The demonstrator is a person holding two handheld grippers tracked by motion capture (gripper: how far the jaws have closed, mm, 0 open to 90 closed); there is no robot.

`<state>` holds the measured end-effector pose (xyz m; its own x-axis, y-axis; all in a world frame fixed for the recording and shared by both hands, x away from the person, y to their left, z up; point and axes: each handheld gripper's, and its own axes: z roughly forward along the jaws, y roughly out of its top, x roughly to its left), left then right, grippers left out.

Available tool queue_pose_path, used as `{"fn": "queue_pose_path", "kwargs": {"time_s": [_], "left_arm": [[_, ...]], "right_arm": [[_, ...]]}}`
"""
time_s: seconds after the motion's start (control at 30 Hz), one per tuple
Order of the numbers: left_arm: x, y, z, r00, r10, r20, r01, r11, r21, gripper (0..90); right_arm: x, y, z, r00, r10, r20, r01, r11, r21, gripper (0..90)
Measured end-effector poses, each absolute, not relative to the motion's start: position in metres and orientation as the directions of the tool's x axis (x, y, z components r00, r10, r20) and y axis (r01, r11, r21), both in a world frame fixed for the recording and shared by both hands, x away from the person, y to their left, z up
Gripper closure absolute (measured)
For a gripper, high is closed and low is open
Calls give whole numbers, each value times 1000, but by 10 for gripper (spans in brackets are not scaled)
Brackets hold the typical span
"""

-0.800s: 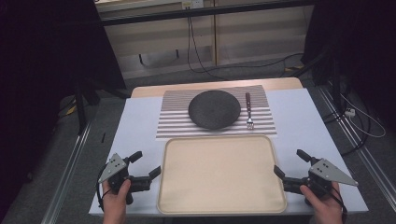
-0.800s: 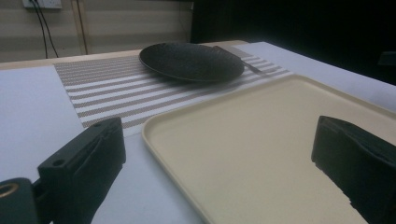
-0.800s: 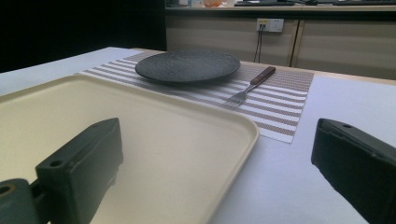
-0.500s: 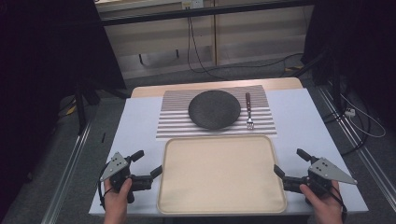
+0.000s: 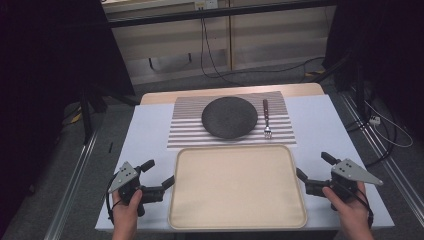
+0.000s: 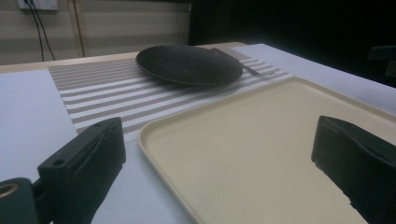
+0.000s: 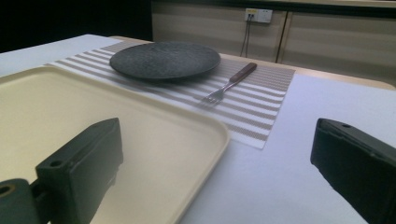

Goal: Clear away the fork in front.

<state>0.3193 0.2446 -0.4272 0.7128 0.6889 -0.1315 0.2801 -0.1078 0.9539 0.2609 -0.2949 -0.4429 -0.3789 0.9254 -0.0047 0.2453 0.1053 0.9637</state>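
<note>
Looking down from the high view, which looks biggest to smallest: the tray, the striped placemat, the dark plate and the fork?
1. Tray
2. Striped placemat, partly covered, so less sure
3. Dark plate
4. Fork

One round dark grey plate (image 5: 229,117) | one metal fork with a brown handle (image 5: 267,120) | one striped woven placemat (image 5: 187,130) | one beige rectangular plastic tray (image 5: 237,187) (nothing lying in it) | two black handheld grippers, left (image 5: 159,173) and right (image 5: 312,166)
</note>
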Motion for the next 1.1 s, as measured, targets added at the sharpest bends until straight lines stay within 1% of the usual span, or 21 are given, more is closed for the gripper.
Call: {"fn": "queue_pose_path", "kwargs": {"time_s": [0.2, 0.43, 0.9, 1.1], "left_arm": [[320, 245, -427, 707, 694, -132, 275, -98, 956, 30], [320, 247, -427, 707, 694, -135, 279, -98, 955, 30], [317, 251, -428, 707, 695, -132, 283, -108, 953, 30], [314, 253, -429, 704, 698, -135, 286, -104, 952, 30]], "right_arm": [[278, -297, -437, -358, 934, 4, 251, 92, 964, 18], [295, -292, -438, -357, 934, 10, 262, 90, 961, 18], [341, -271, -423, -372, 927, -44, 277, 156, 948, 19], [357, -266, -422, -374, 926, -43, 293, 162, 942, 19]]}}
